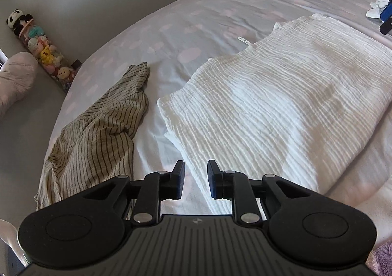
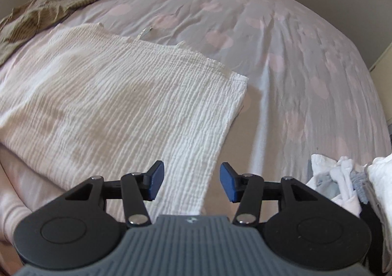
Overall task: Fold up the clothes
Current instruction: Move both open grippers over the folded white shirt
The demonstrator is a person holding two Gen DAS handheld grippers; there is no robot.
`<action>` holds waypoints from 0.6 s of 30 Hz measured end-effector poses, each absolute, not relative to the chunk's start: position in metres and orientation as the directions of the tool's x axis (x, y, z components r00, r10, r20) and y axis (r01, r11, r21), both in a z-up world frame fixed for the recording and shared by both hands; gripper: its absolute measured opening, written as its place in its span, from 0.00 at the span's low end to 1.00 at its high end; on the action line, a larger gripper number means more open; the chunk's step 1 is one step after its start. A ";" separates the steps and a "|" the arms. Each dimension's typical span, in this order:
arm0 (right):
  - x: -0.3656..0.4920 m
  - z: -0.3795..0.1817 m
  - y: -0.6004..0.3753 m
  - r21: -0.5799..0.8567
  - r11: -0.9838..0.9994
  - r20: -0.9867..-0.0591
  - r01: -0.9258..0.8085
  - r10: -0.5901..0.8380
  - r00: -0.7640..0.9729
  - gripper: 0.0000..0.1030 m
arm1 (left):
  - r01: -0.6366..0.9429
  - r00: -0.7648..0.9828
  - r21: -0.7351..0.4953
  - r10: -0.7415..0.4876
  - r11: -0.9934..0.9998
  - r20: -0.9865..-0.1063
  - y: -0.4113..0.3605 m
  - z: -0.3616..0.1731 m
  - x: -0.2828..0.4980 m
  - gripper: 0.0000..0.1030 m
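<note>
A white crinkled cloth (image 1: 281, 104) lies folded into a broad rectangle on the bed (image 1: 196, 18), its ribbed weave running in fine lines, edges doubled at the corner. Beside it sits a crumpled striped olive garment (image 1: 103, 129). Above the cloth, the left gripper (image 1: 195, 179) and right gripper (image 2: 191, 182) both hang released, nothing between their fingers.

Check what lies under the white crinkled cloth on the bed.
The white cloth lies folded on the spotted bedspread, doubled layers showing at its edge. Whether anything else sits beneath cannot be seen. The striped garment lies apart, beside it.
</note>
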State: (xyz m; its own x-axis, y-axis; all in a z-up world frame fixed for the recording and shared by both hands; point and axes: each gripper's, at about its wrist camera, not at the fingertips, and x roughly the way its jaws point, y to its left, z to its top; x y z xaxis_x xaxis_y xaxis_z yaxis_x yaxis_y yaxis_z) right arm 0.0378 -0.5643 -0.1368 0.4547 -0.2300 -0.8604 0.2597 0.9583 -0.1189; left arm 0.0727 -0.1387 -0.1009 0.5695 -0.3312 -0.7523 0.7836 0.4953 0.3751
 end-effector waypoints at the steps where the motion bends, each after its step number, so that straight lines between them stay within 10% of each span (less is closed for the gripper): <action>1: 0.040 -0.138 -0.568 -0.094 0.955 -0.861 0.281 -0.220 0.458 0.54 | 0.788 0.563 0.369 -0.333 0.494 -0.757 -0.141 -0.103 0.077 0.18; 18: 0.067 -0.196 -0.669 0.284 0.749 -0.850 0.599 -0.093 0.519 0.67 | 0.799 0.520 0.345 -0.280 0.492 -0.807 -0.185 -0.156 0.128 0.18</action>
